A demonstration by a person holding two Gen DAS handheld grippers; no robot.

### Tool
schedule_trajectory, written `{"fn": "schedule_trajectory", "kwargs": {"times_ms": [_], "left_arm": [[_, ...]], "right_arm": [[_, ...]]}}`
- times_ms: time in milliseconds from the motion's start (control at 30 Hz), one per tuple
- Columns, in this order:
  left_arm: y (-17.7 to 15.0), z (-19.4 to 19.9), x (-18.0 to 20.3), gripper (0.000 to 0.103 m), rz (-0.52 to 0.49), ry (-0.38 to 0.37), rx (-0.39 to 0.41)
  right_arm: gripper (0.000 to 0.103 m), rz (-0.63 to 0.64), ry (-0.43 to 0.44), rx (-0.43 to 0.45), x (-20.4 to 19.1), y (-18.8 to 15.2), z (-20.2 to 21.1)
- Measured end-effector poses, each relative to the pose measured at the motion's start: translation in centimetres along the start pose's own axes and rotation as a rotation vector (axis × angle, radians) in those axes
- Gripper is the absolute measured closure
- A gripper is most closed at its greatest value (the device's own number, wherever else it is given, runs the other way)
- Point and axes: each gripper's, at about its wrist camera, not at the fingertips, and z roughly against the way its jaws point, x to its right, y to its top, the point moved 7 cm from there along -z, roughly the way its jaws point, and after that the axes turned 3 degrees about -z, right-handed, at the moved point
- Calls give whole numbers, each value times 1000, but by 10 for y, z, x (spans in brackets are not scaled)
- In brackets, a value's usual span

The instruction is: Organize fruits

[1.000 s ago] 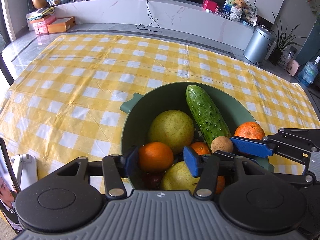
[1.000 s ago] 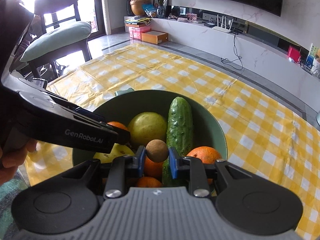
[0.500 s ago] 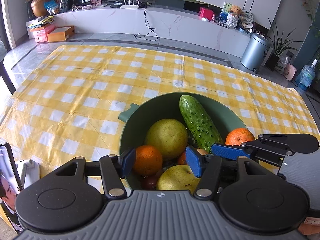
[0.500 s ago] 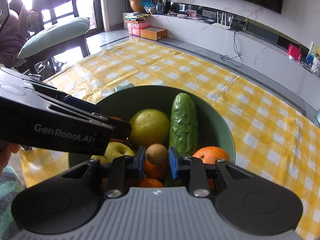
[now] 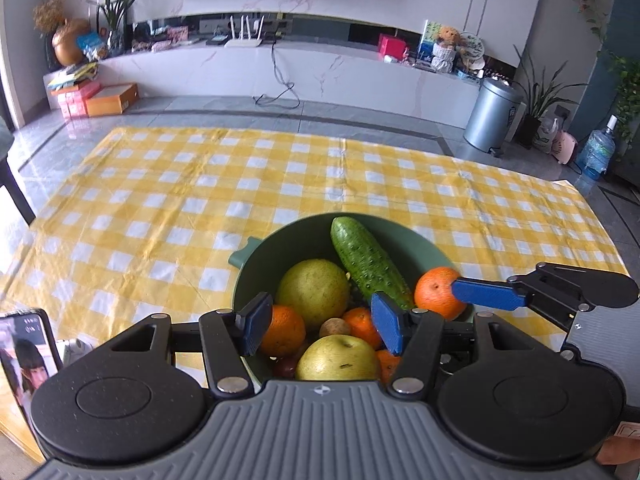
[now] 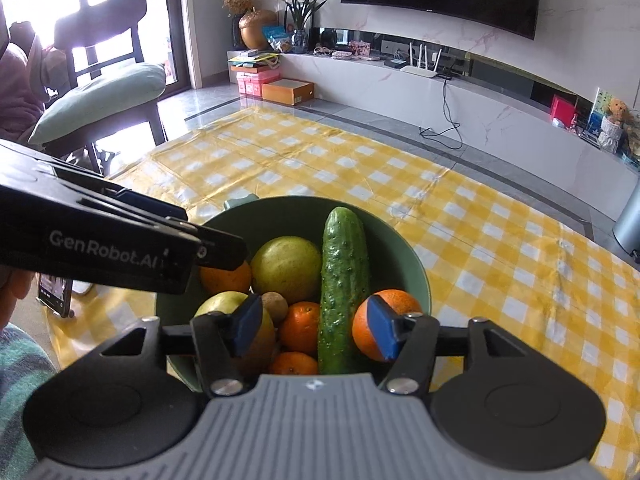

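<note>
Since a second ago the small brown fruit (image 6: 275,307) has left the right gripper (image 6: 314,330), whose jaws are opening with nothing pinched between them; it now lies among the other fruit in the green bowl (image 6: 416,268). From the left wrist, the left gripper (image 5: 322,330) hangs over the bowl's near rim with its jaws apart and empty, and the bowl sits near the near edge of the yellow checked cloth (image 5: 160,208). Inside it, a cucumber (image 5: 368,262) leans against the far wall, a pale green pomelo (image 5: 314,290) lies just left of it, an orange (image 5: 436,292) rests at the right rim, and a yellow pear (image 5: 340,358) is nearest. From the right wrist, the cucumber runs straight up the bowl's middle, the brown fruit touches a mandarin (image 6: 299,327), and the left gripper's black arm crosses the left rim.
</note>
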Motion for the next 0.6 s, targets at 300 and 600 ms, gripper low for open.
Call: {"fn": "schedule_trajectory", "kwargs": {"times_ms": [300, 600], "left_arm": [[4, 47, 34, 34, -199, 17, 63], [-29, 82, 67, 32, -276, 4, 182]], "right_arm": [[25, -141, -48, 93, 13, -17, 64], [19, -198, -179, 187, 22, -48, 128]]}}
